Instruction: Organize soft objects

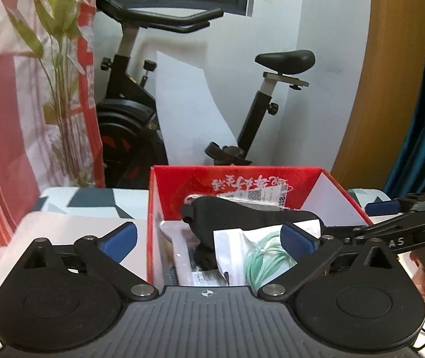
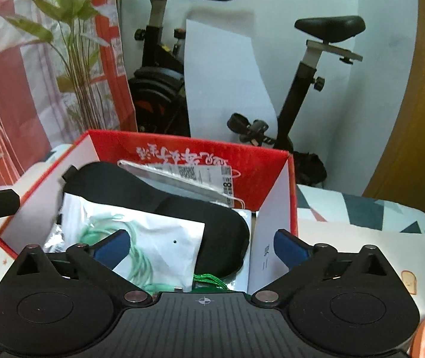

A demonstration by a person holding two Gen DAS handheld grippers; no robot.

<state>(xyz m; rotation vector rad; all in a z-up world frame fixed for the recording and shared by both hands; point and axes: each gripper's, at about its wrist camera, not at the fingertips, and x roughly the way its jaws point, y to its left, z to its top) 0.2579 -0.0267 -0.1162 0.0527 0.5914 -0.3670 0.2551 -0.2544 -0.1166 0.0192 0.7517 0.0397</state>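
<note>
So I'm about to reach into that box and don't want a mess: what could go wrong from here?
The white packet of green cord lies loose on the black eye mask; pinching one may drag the other out. The red box looks light, so a bump might shift it. The left tongs and right tongs, both open, crowd the same box and could collide.

Both wrist views sit close, low, facing the red box [image 1: 340,191] [image 2: 290,185] – left-side, right-side – sharing it.
</note>
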